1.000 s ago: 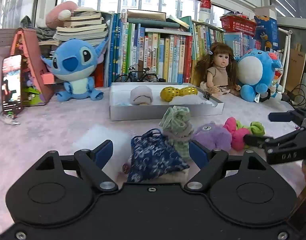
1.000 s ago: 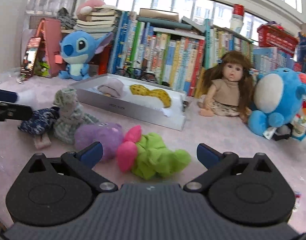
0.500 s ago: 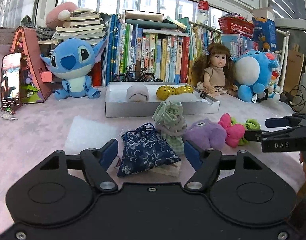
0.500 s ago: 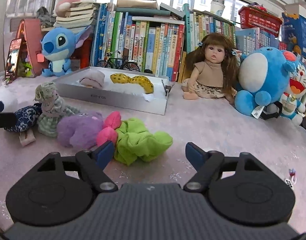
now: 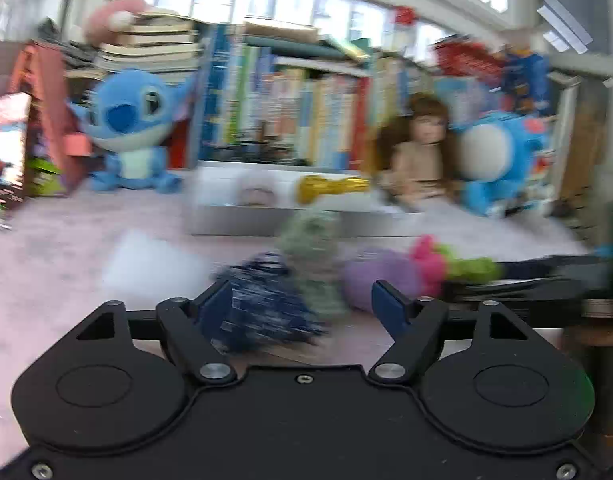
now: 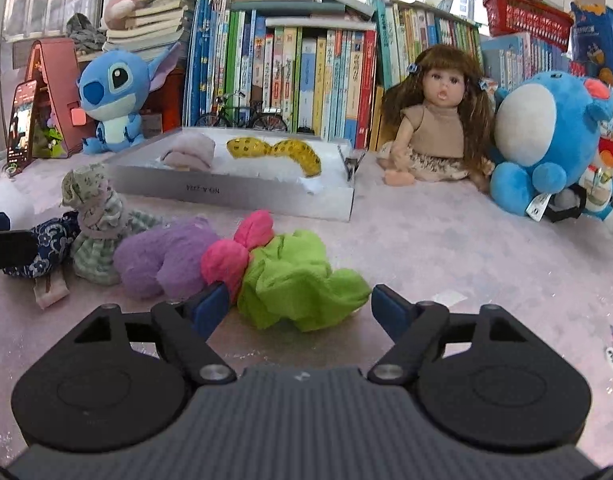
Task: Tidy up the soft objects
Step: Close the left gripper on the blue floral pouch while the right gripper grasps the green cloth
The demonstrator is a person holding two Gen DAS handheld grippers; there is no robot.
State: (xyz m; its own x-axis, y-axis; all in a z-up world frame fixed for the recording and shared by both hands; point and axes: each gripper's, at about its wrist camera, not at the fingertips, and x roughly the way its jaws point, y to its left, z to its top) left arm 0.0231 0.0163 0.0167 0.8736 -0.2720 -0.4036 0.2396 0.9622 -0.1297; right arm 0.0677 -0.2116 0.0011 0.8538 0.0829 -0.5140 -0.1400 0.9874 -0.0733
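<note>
A row of soft items lies on the pink table: a navy floral pouch point(image 5: 262, 306) point(image 6: 42, 248), a green checked pouch point(image 6: 98, 220), a purple plush point(image 6: 166, 256), a pink cloth point(image 6: 238, 252) and a green cloth point(image 6: 302, 280). My left gripper point(image 5: 302, 308) is open with the navy pouch just ahead between its fingers; this view is blurred. My right gripper point(image 6: 300, 308) is open, its fingers on either side of the green cloth's near edge. A white tray point(image 6: 242, 196) behind holds a grey plush point(image 6: 190, 152) and a yellow spotted toy point(image 6: 278, 150).
A Stitch plush point(image 6: 114, 96), a doll point(image 6: 438, 120) and a blue round plush point(image 6: 546, 136) stand before a row of books point(image 6: 306, 68) at the back. A phone point(image 6: 20, 120) leans at the far left. A white pad point(image 5: 150, 264) lies left of the pouches.
My left gripper has swung, blurring its view, and stays near the navy pouch. My right gripper has moved closer to the green cloth. Both stay open.
</note>
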